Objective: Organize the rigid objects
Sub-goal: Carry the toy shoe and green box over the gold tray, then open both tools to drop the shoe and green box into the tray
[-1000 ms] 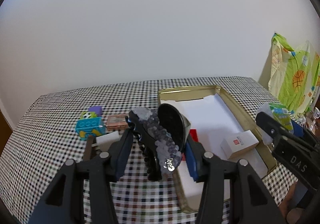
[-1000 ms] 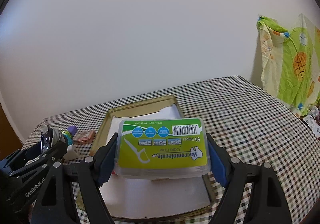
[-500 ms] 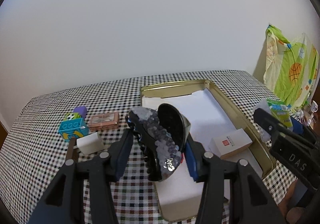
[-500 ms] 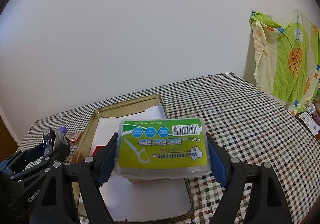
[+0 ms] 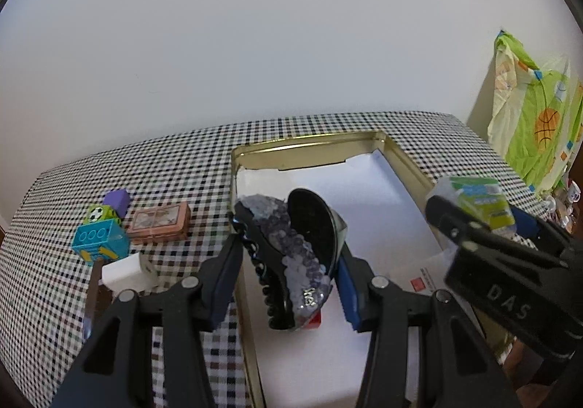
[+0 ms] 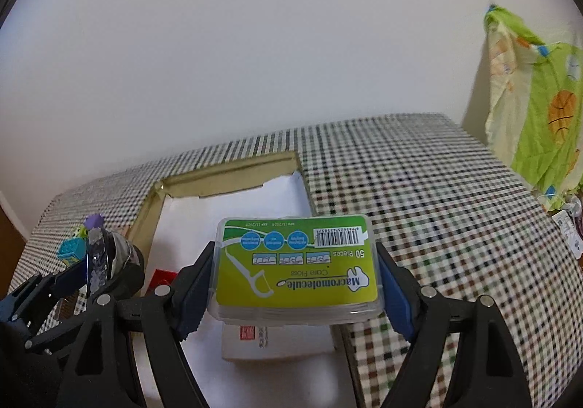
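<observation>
Even soft daylight; fisheye-warped edges; right view blurred.
</observation>
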`<state>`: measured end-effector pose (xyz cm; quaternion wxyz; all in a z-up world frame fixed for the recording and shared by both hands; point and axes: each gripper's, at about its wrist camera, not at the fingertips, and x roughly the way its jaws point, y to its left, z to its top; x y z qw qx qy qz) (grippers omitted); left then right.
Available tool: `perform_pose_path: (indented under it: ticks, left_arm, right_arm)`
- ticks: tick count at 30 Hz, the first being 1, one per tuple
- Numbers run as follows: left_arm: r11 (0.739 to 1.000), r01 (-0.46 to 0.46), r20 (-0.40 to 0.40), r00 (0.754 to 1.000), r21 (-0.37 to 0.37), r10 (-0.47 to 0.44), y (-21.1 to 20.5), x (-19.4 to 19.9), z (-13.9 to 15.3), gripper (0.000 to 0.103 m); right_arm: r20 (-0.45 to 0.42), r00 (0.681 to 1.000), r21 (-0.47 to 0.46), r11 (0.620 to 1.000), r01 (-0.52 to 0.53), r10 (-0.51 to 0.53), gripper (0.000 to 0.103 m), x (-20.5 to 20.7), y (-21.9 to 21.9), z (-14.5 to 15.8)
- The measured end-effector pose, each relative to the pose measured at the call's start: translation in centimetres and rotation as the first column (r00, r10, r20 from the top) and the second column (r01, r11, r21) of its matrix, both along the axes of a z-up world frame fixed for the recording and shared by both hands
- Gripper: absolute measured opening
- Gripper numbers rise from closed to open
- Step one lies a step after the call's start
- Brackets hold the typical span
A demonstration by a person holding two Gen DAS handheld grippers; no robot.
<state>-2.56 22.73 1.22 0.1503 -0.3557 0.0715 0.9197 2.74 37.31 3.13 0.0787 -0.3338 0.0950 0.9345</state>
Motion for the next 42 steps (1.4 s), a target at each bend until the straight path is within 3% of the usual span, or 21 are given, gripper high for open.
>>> perform_pose_path:
  ticks: [5,14,17,18,19,21,26,32,37,42]
  left_arm:
    - [1.000,0.010,0.029,1.000,-0.022,-0.010,0.9,-1.2,-0.6,0.049]
    - [0.997,0.021,0.106,0.994,-0.079,-0.012,1.8,-2.6,-1.4,0.049]
    - [0.995,0.018,0.137,0.991,-0.098,-0.005,2.1,-2.6,-1.7,0.054]
    - [0.995,0.013,0.129,0.992,-0.096,0.000,2.1,-2.5,-1.6,0.065]
    - [0.996,0.007,0.116,0.993,-0.091,0.003,2.0,-2.3,-1.3,0.085]
    - [0.997,-0.002,0.084,0.996,-0.076,0.008,1.6,-1.8,-0.6,0.102]
    - [0.998,0.004,0.020,1.000,-0.068,-0.002,0.9,-0.9,0.2,0.102]
    - [1.000,-0.008,-0.065,0.998,-0.025,0.007,-1.0,0.2,1.4,0.102]
    - [1.000,-0.015,-0.112,0.994,-0.017,0.013,-1.8,1.0,1.7,0.102]
    - [1.000,-0.019,-0.139,0.990,-0.019,0.016,-3.0,2.0,1.7,0.102]
  right_arm:
    - [0.097,0.995,-0.013,1.000,-0.025,0.026,0.082,-2.6,0.0,-1.0]
    - [0.148,0.988,0.007,0.999,-0.046,0.045,0.083,-4.3,-1.1,-1.4]
    - [0.158,0.986,0.024,0.999,-0.049,0.044,0.084,-4.6,-1.5,-1.6]
    - [0.158,0.986,0.029,0.998,-0.052,0.047,0.084,-4.7,-1.5,-1.6]
    - [0.157,0.986,0.031,0.998,-0.054,0.048,0.085,-4.7,-1.6,-1.6]
    - [0.154,0.987,0.015,0.999,-0.049,0.047,0.087,-4.6,-1.5,-1.6]
    - [0.114,0.993,-0.055,0.998,-0.035,0.041,0.087,-3.6,-0.7,-1.1]
    - [-0.036,0.999,-0.117,0.993,0.011,-0.016,0.087,-0.7,-0.4,0.3]
    - [-0.152,0.986,-0.159,0.986,0.049,-0.074,0.087,1.7,-0.7,0.8]
    - [-0.206,0.971,-0.146,0.985,0.089,-0.118,0.087,3.2,-1.6,1.3]
